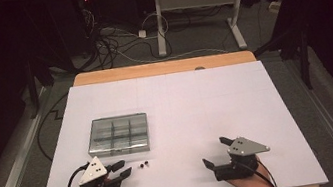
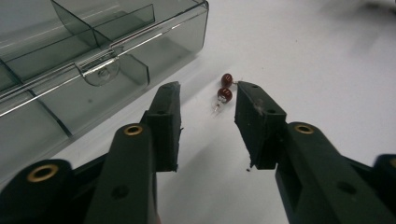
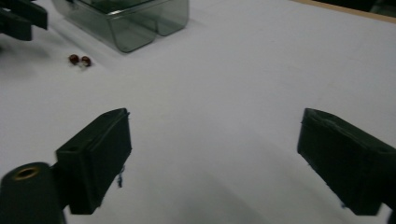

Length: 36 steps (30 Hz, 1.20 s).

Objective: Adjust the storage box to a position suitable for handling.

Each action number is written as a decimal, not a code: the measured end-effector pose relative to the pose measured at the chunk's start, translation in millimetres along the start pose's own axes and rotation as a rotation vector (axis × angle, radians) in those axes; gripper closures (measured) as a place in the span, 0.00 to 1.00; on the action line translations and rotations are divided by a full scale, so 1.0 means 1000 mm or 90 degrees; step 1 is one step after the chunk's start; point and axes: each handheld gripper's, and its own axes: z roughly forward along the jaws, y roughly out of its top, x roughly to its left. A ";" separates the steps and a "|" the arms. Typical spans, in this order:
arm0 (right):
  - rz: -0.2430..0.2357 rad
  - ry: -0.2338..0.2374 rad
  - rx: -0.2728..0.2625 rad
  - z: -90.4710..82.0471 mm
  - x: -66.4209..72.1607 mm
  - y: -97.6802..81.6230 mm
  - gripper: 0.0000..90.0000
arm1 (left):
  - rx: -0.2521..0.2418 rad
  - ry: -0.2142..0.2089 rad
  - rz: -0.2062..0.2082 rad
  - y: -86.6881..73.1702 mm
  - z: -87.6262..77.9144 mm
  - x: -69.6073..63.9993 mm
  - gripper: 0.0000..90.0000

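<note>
Two small dark red beads (image 1: 144, 165) on thin metal pins lie on the white sheet, just in front of a smoky clear compartment box (image 1: 120, 150). My left gripper (image 1: 123, 167) rests at the near left, pointing right at the beads. In the left gripper view its jaws (image 2: 208, 93) stand apart with nothing between them, and the beads (image 2: 225, 94) lie just beyond the tips, close to the right jaw. The box (image 2: 60, 93) with its latch sits to the left. My right gripper (image 1: 214, 151) at the near right is wide open over bare sheet (image 3: 215, 116). It looks toward the beads (image 3: 79, 59).
A white sheet (image 1: 181, 101) covers the wooden table (image 1: 165, 67). The box (image 3: 130, 32) has several dividers inside. The left gripper's jaws (image 3: 18, 18) appear at the top left of the right gripper view. Cables and a desk frame lie on the floor beyond.
</note>
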 end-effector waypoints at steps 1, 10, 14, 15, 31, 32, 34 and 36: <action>-0.003 0.011 0.003 0.004 0.004 0.002 0.18 | 0.007 0.000 0.002 0.001 0.001 0.000 0.68; -0.018 0.109 0.040 0.046 0.041 0.022 0.58 | 0.078 -0.013 0.039 0.017 0.029 -0.009 0.70; -0.027 0.143 0.037 0.068 0.058 0.041 0.74 | 0.110 -0.013 0.067 0.022 0.039 -0.013 0.71; -0.030 0.147 0.037 0.074 0.061 0.045 0.76 | 0.114 -0.010 0.069 0.022 0.040 -0.014 0.71; -0.056 0.164 0.106 0.128 0.084 0.065 0.82 | 0.118 0.002 0.060 0.021 0.038 -0.014 0.87; -0.056 0.166 0.108 0.130 0.084 0.065 0.82 | 0.117 0.004 0.056 0.020 0.036 -0.013 0.87; -0.060 0.169 0.114 0.132 0.087 0.066 0.82 | 0.114 0.007 0.052 0.018 0.033 -0.011 0.87; -0.064 0.176 0.127 0.137 0.090 0.066 0.82 | 0.103 0.017 0.034 0.014 0.024 -0.004 0.87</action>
